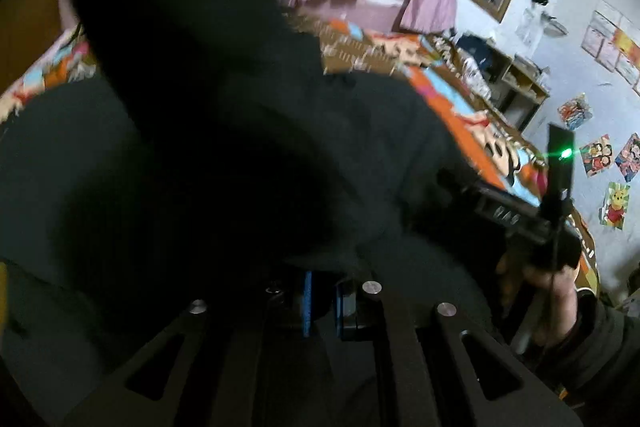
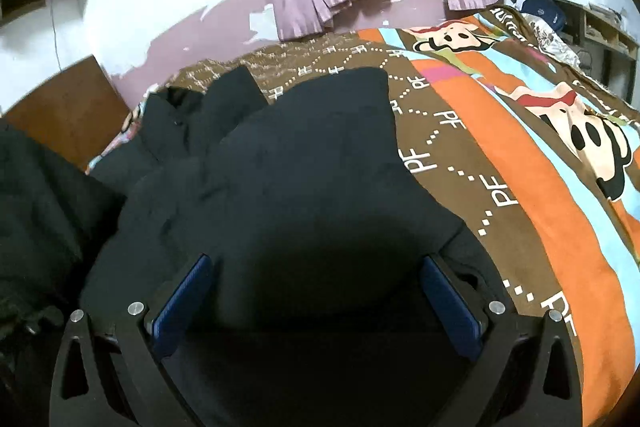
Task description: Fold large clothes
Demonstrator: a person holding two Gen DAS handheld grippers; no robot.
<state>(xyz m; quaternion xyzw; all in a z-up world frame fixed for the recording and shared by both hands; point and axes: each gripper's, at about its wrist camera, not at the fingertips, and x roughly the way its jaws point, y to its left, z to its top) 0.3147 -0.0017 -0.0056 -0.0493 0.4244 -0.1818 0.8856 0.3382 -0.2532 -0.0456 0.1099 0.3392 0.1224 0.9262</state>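
Left wrist view: left tool (image 1: 320,301) pads nearly together, pinching black jacket (image 1: 208,155); cloth lifted, hangs ahead of tool, likely to carry fold over.

Right wrist view: right tool (image 2: 316,301) jaws wide apart, nothing gripped, jacket (image 2: 304,163) on bed (image 2: 520,211) directly ahead; long axis runs away from tool, collar at far left.

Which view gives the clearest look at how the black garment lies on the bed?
The right wrist view: the black garment lies spread across the cartoon bedspread, edges visible, beneath the open right gripper. The left wrist view shows only dark, blurred cloth lifted close to the lens, pinched by the left gripper.
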